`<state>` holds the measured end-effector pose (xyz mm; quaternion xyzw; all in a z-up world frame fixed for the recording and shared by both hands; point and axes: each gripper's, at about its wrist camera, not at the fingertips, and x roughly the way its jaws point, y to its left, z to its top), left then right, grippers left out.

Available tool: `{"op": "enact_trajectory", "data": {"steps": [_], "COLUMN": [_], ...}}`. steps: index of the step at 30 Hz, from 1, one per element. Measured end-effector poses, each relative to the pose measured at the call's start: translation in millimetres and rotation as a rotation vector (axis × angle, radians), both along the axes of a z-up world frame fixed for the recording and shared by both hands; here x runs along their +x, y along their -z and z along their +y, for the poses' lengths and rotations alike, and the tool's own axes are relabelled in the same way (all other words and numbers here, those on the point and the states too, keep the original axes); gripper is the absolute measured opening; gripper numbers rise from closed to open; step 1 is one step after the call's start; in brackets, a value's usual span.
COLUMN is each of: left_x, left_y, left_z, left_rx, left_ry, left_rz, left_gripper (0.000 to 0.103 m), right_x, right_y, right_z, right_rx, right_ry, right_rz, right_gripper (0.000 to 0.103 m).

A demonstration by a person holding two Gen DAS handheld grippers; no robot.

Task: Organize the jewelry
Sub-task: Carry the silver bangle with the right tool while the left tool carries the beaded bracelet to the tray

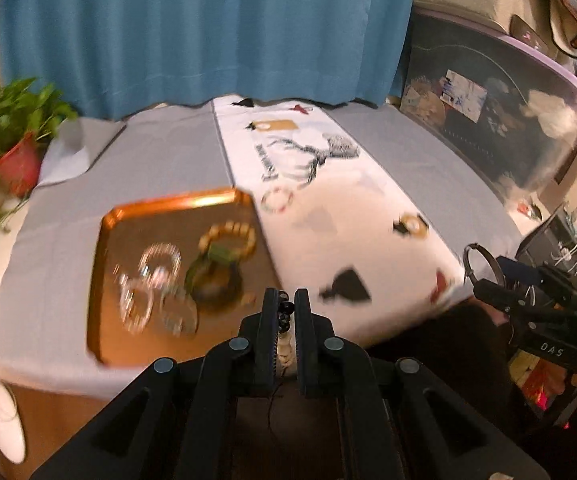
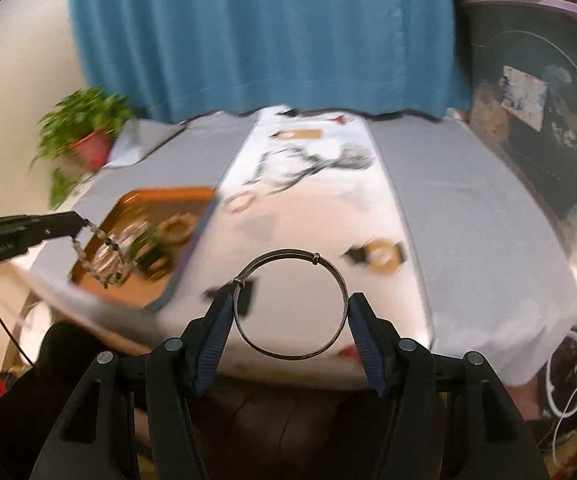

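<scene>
The gold tray [image 1: 176,216] sits on the grey-and-white cloth [image 1: 368,216] of the table, with several bracelets [image 1: 228,240] piled inside it, too blurred to count. The left gripper [image 1: 285,300] hangs just off the tray's near edge, its jaws clenched on a beaded strand [image 2: 100,256] that dangles below the tips in the right wrist view. The right gripper [image 2: 290,304] is well to the right of the tray, off the table's near edge, its jaws grasping a thin metal bangle [image 2: 290,306] across its width. A pale ring [image 1: 276,199] lies on the cloth just beyond the tray's far right corner. A potted plant [image 1: 12,148] stands past the tray's left side.
</scene>
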<state>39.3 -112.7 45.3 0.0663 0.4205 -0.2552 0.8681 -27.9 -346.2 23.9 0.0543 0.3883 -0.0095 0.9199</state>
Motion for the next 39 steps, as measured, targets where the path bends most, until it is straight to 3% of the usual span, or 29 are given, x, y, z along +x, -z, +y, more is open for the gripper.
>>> {"op": "enact_trajectory", "data": {"steps": [8,15,39], "left_x": [-66,-93,-86], "left_y": [17,20,28], "left_z": [36,57,82], "left_rx": [-0.002,-0.029,-0.055], "left_ry": [-0.038,-0.064,-0.113], "left_rz": [0.000,-0.014,-0.005], "left_gripper": [0.006,0.006,0.006], "right_x": [-46,-62,-52], "right_y": [9,13,24], "right_z": [70,106,136], "right_rx": [-0.009,-0.049,-0.095], "right_ry": [-0.132,-0.205,-0.253], "right_rz": [0.030,0.051,0.113], "right_gripper": [0.060,0.060,0.060]}}
